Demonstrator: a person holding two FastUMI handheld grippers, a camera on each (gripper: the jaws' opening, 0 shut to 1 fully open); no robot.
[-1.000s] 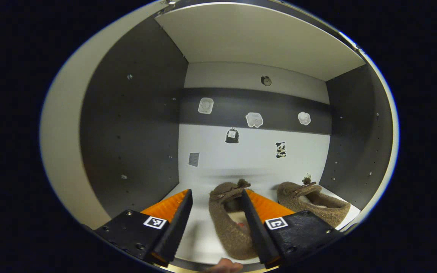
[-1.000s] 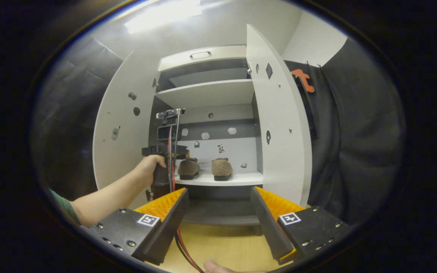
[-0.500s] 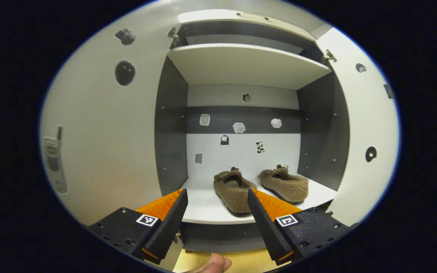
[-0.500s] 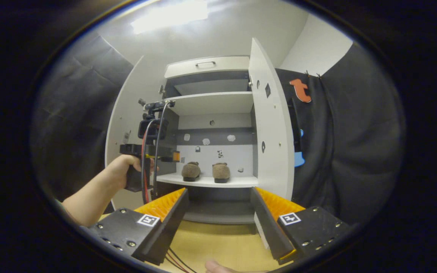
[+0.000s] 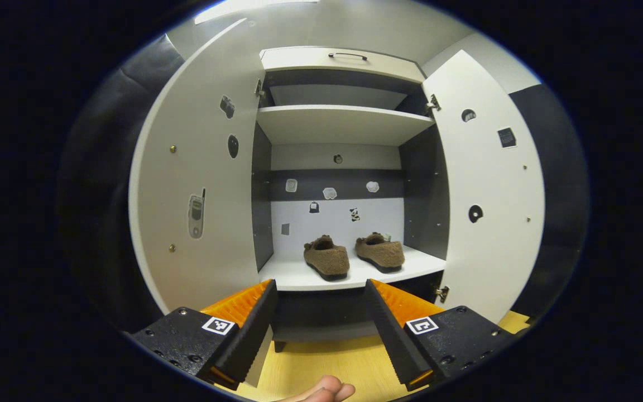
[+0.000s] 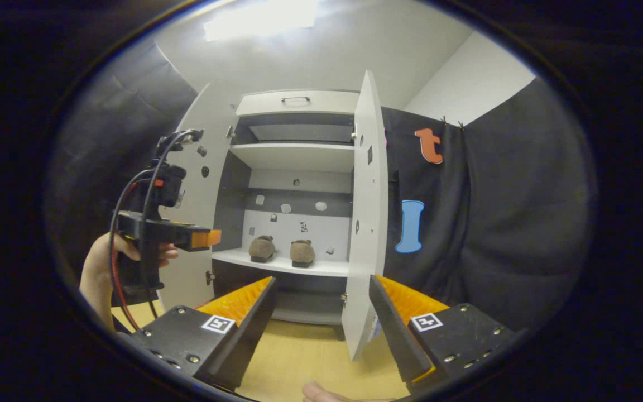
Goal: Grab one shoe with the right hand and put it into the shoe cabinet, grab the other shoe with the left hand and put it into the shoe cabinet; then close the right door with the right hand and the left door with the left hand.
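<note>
Both shoes (image 5: 352, 255) shelved mid-frame; both grippers (jaws apart, empty) free; next, right gripper (image 6: 321, 318) swings right door (image 6: 363, 223).

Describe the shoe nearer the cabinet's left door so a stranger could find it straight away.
Start at the white shoe cabinet with both doors swung open and go down to its lower white shelf. Two fuzzy brown shoes sit there side by side, apart. The one wanted is the left shoe, closer to the left door and nearer the shelf's front edge than the right shoe.
</note>
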